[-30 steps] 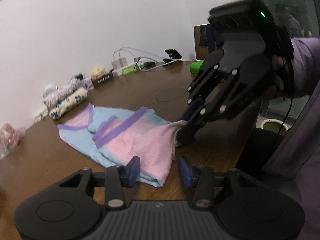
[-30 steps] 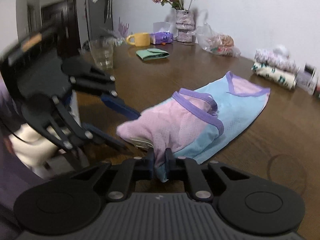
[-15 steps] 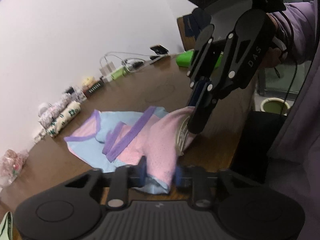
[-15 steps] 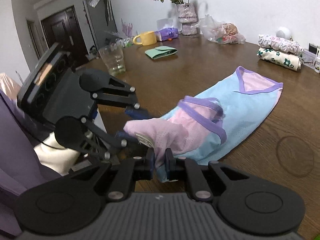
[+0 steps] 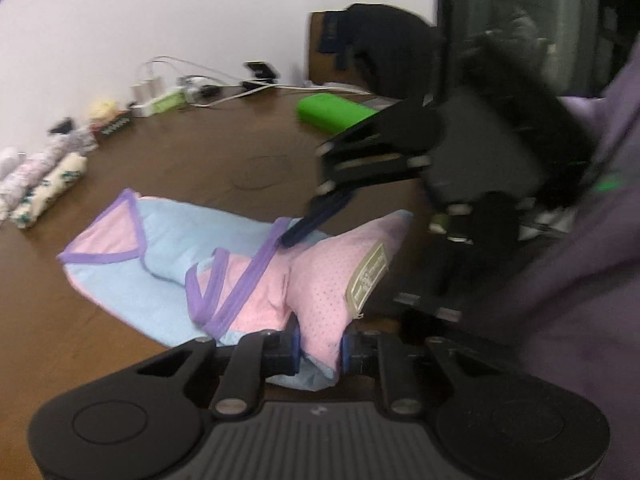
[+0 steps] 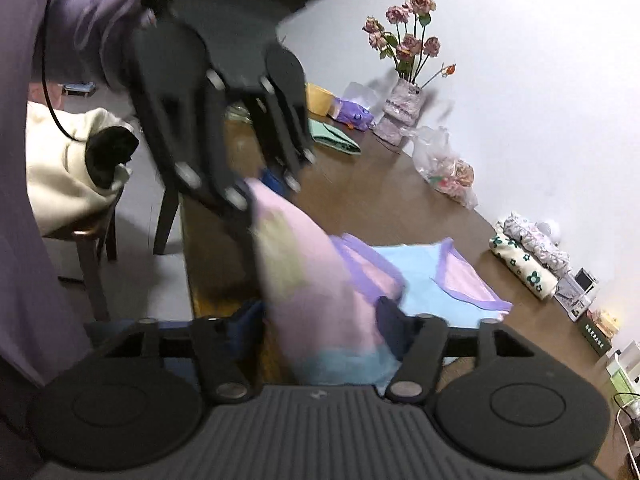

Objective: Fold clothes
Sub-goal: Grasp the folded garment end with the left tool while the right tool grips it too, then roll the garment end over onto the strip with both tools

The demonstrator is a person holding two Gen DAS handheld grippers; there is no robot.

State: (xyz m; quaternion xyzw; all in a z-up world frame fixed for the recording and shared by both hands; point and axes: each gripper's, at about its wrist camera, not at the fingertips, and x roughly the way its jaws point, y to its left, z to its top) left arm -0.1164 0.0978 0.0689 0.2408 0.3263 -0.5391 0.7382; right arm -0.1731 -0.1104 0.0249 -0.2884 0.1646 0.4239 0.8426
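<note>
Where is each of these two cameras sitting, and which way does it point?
Left wrist: rides on the left gripper, looking along its fingers over the garment toward the chargers by the wall; purple sleeve at right.
Right wrist: rides on the right gripper, looking over the garment toward the flower vase; purple sleeve at left.
Shared: the garment, the brown table, and each other's gripper.

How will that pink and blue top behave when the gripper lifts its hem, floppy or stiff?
Probably floppy: the pink and blue top bunches and creases where the left gripper pinches it. Likely light, since the thin mesh fabric rises in a peak. The part on the table would likely drag and unfold.
</note>
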